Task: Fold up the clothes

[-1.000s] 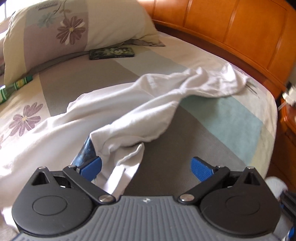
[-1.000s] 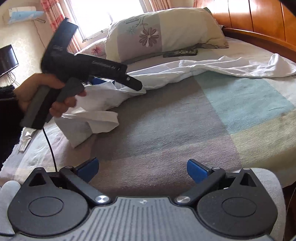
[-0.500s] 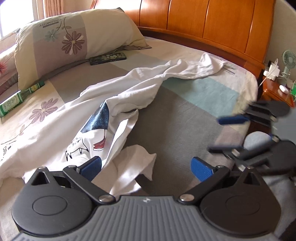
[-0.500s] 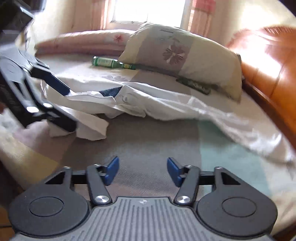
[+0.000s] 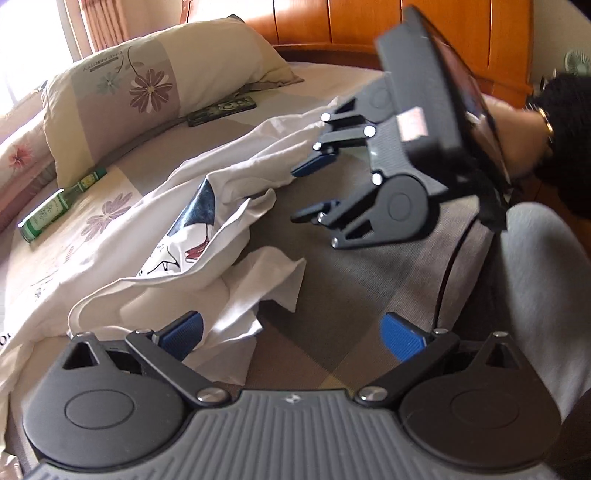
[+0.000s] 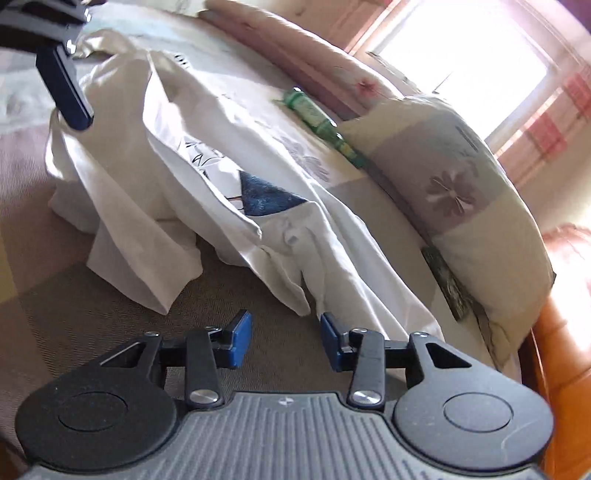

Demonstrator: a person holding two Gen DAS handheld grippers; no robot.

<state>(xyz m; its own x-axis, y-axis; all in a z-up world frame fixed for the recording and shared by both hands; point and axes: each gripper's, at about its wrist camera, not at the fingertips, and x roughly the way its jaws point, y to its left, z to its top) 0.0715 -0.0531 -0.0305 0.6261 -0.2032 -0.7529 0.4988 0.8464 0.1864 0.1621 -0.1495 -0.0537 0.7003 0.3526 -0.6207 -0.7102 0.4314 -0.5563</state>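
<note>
From the left wrist view, going left to right, we see a green bottle [image 5: 61,201] on the bed [image 5: 369,295], then a pillow [image 5: 159,85] with a dark flat object [image 5: 221,110] beside it. The white shirt [image 5: 155,236] lies crumpled across the middle of the bed, twisted into a rope toward the headboard [image 5: 369,22], its printed front partly showing.

Our left gripper [image 5: 291,334] has its jaws spread wide; one pad sits just beside a bunched flap of the shirt, but nothing is pinched. Further right, our right gripper [image 5: 314,188] hovers near the shirt's twisted stretch. Its jaws are closing, and in its own view [image 6: 286,341] nothing lies between them; the shirt's edge is just ahead.

We judge the folding barely begun: no fold is visible, and the shirt must first be spread flat.
</note>
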